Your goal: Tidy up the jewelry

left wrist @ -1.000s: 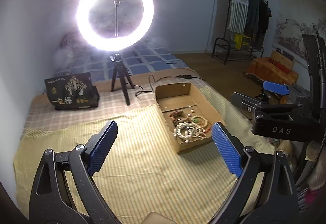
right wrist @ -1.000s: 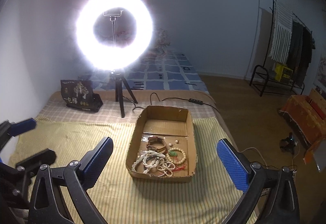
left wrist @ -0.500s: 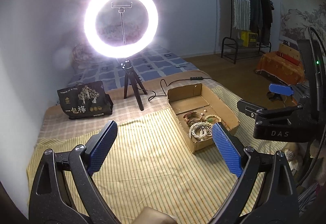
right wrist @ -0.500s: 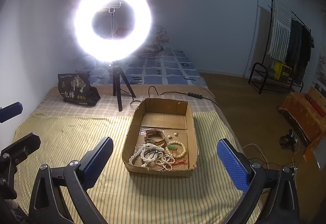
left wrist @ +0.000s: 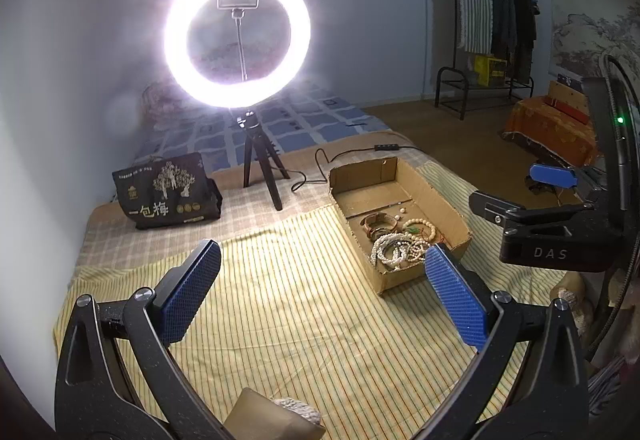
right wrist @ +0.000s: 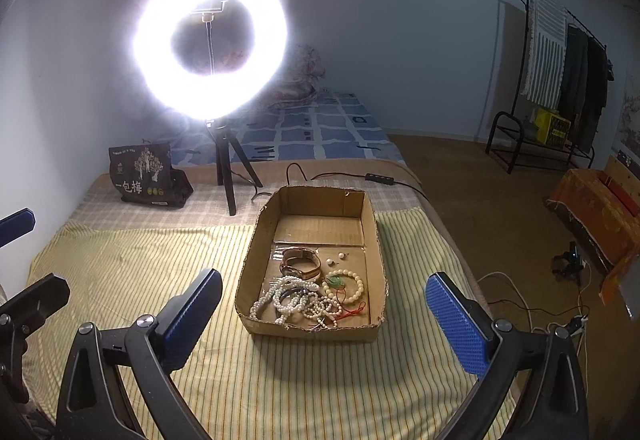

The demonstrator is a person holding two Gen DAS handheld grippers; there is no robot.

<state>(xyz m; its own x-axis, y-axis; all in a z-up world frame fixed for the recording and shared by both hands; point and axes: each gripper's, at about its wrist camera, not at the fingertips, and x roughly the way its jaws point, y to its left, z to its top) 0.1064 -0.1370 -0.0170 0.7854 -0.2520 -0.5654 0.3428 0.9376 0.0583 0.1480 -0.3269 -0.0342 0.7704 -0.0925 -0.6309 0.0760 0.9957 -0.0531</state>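
Jewelry (right wrist: 310, 292) in cardboard box (right wrist: 372, 224); ring light (right wrist: 211, 52) behind (both hand-held grippers released).

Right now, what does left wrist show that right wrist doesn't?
Left wrist only: the right claw seen from the side, open, and a wall painting.
Right wrist only: white floor cables and the left claw at the frame edge, open.
Both: cardboard box holding the bead bracelets, ring light, black bag, clothes rack.

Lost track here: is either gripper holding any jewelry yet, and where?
Nothing held. Left gripper and right gripper are both open and empty; the jewelry lies in the cardboard box.
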